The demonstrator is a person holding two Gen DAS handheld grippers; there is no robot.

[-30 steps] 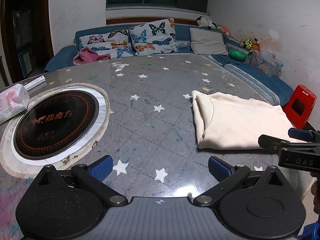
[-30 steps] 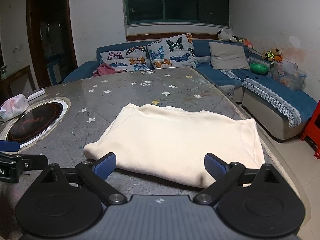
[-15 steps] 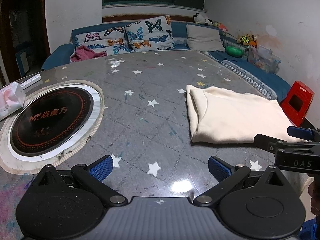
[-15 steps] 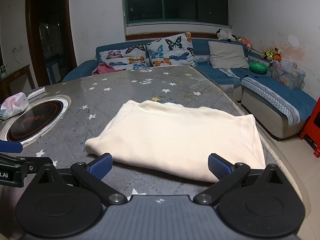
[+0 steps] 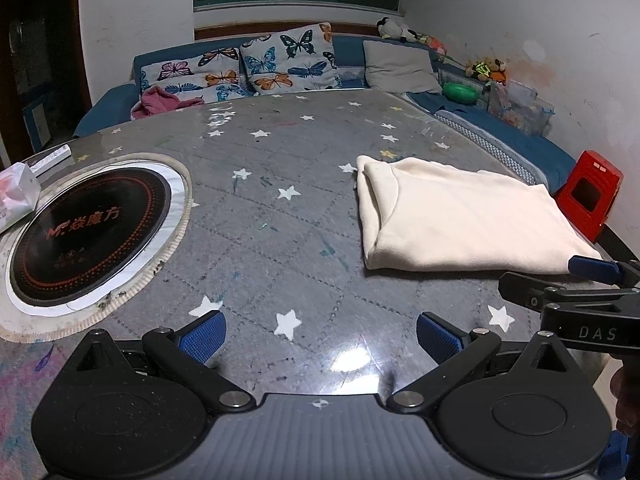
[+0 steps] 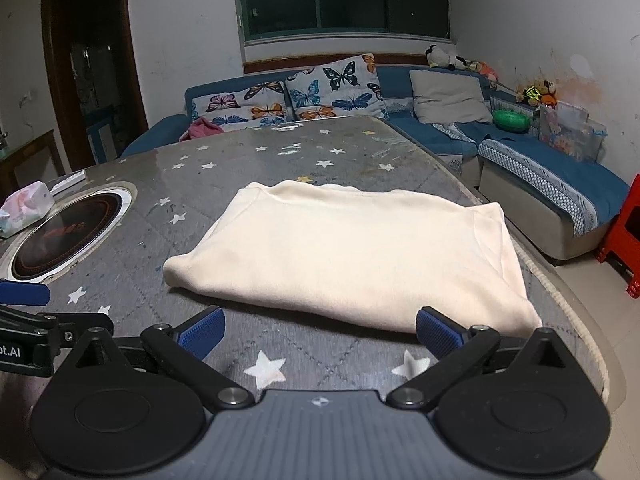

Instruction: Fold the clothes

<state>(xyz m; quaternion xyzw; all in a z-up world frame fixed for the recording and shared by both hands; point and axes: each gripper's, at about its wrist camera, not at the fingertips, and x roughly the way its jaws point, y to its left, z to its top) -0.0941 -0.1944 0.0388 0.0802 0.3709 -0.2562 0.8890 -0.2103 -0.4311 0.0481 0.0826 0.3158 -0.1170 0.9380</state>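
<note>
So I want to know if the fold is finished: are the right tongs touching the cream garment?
Apart. The right wrist view shows the right tongs open, with bare table between their tips and the garment.

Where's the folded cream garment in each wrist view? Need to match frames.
Left wrist: folded cream garment lies right of centre on the table.
Right wrist: garment fills the centre, just beyond the open fingers.
Shared landmark: round black cooktop, left side in both.
</note>
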